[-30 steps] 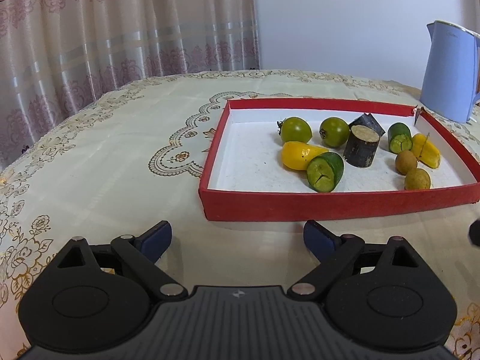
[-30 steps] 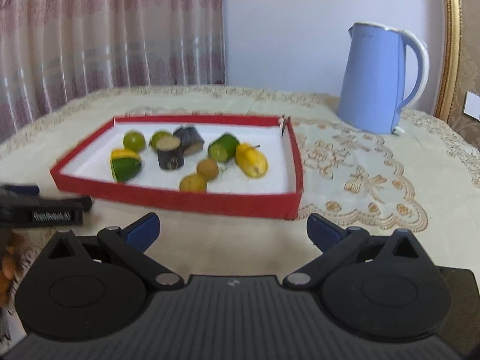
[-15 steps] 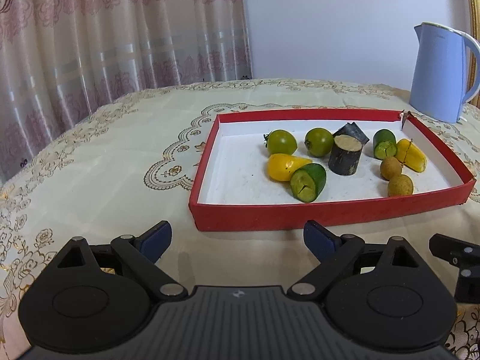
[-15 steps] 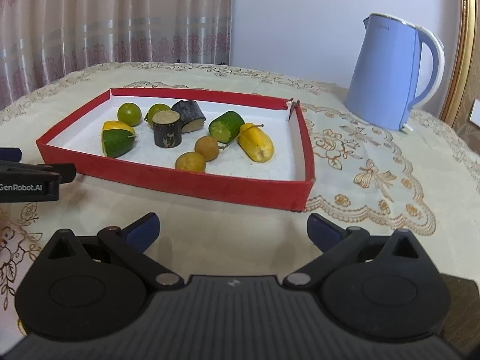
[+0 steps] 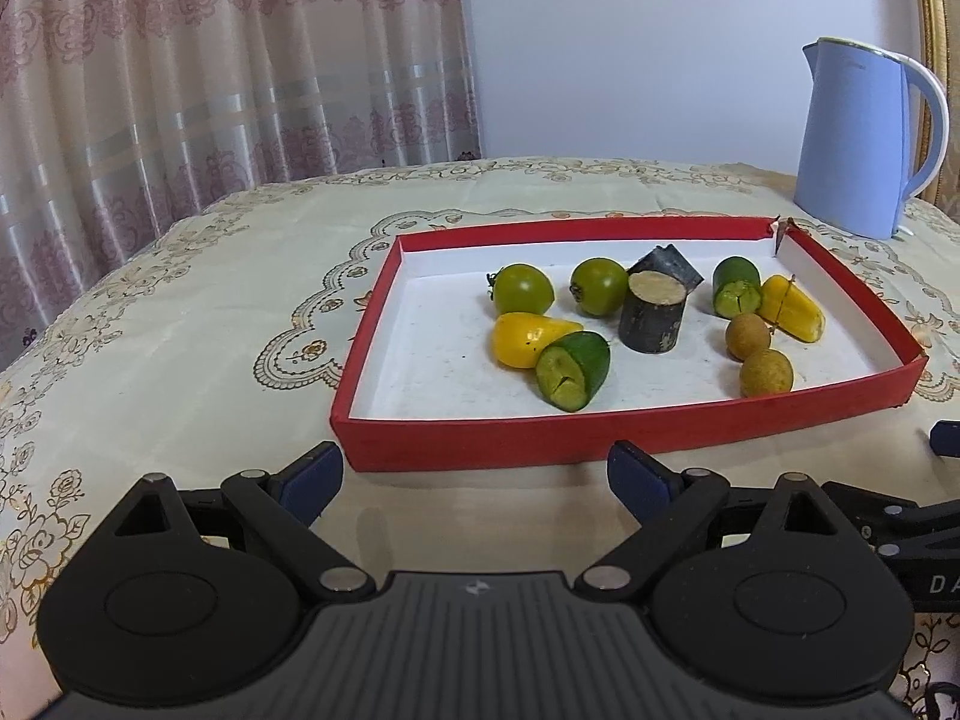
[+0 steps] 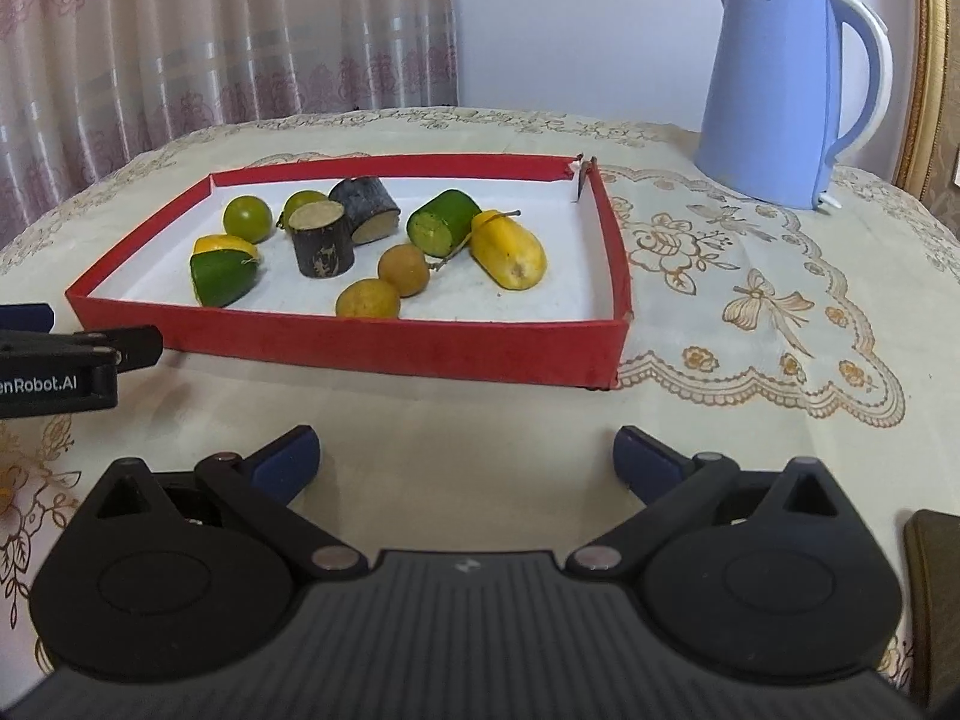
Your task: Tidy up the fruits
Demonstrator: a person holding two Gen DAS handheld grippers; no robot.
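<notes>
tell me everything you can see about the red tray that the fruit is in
The red tray is a shallow rectangular box, like a cardboard lid, red outside with a white floor. It lies flat on the embroidered tablecloth, in front of both open tongs. Its far right corner is torn and split open. All the fruit pieces lie inside it, clustered in the middle and toward the right, with the left end of the floor bare. Neither tongs touch it.

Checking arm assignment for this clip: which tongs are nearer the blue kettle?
Right. The right tongs sit before the red tray's kettle-side half, open; the blue kettle stands beyond. The left tongs sit farther toward the curtain side, open.
</notes>
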